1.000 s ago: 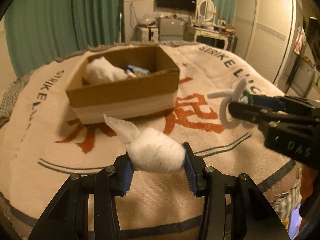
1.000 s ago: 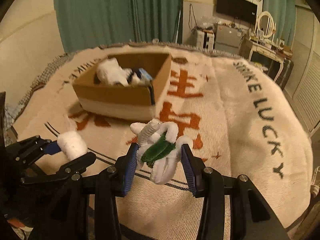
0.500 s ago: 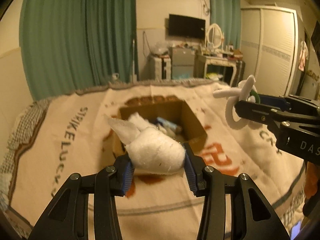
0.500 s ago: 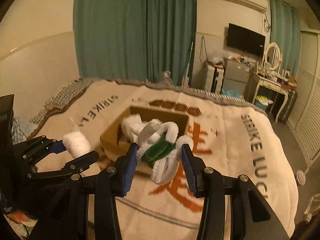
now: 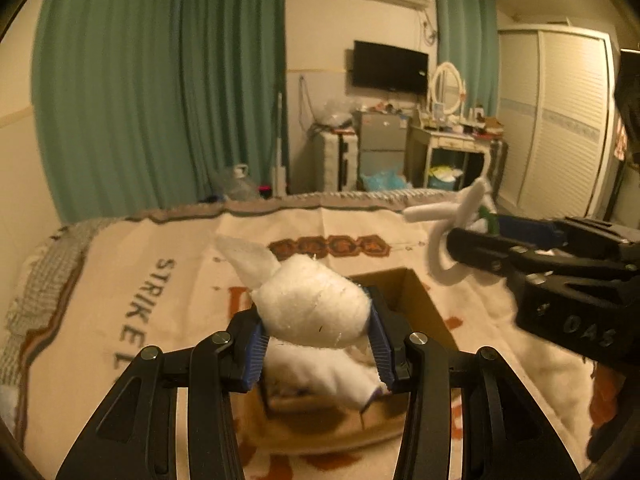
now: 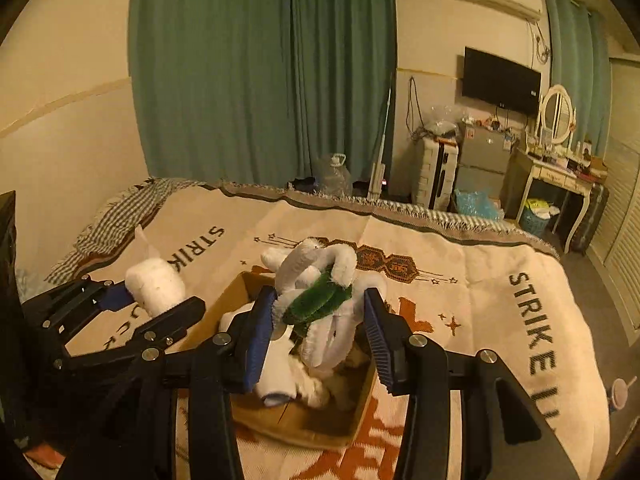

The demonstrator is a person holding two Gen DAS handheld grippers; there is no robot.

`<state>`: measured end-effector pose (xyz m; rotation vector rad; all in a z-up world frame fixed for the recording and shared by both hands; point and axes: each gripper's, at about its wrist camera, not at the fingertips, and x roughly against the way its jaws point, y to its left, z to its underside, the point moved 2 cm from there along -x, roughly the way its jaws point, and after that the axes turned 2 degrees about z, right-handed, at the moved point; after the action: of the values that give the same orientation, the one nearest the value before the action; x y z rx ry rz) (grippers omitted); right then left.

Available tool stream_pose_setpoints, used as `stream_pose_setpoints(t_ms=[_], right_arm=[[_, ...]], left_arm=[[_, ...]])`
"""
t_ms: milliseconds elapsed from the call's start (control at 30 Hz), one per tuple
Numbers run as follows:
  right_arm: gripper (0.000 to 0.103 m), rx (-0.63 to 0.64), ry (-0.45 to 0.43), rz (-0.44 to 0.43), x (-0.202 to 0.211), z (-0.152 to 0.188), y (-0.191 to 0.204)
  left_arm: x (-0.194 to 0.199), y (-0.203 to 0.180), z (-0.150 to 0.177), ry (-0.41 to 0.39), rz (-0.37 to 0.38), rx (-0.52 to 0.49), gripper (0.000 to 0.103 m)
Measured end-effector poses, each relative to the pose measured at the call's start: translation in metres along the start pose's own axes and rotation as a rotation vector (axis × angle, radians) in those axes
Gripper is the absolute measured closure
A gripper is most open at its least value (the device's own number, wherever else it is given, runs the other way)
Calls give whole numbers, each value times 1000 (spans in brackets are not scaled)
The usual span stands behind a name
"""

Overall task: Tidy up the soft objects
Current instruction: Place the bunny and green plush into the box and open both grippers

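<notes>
**White fluff, both tools loaded over box**

I've got L tool clamped on white cotton wad, level above cardboard box. R tool grips white/green pipe-cleaner bundle, also over box w/ soft items inside. Blanket reads "STRIKE"; R tool body in left view marked "DAS".

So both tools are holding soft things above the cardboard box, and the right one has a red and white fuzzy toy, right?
Nearly. The right tool holds a green and white fuzzy toy, not red, as the right wrist view shows. Both tools do hold soft things above the cardboard box.
</notes>
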<state>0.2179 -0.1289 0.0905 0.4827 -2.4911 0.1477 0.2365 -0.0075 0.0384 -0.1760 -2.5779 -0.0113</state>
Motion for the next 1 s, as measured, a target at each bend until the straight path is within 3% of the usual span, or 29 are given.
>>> stream_pose_setpoints(t_ms=[267, 400, 567, 633, 700, 733, 867, 1000], right_arm=[[58, -84, 89, -3, -89, 4, -28], [56, -133, 144, -42, -122, 18, -39], [51, -128, 165, -26, -140, 30, -43], [45, -130, 175, -30, -143, 32, -43], [28, -129, 168, -8, -141, 30, -45], [27, -129, 160, 0, -138, 29, -45], [27, -135, 126, 23, -115, 19, -46], [27, -124, 76, 56, -72, 3, -44]], left_arm=[[-80, -4, 13, 96, 36, -32, 59], [-102, -7, 25, 157, 14, -36, 59], [-113, -7, 33, 188, 29, -20, 57], [-114, -9, 34, 197, 15, -27, 54], [-114, -12, 35, 210, -17, -43, 26], [-111, -12, 34, 205, -25, -45, 21], [-87, -15, 24, 150, -82, -77, 19], [-42, -11, -3, 69, -87, -66, 19]])
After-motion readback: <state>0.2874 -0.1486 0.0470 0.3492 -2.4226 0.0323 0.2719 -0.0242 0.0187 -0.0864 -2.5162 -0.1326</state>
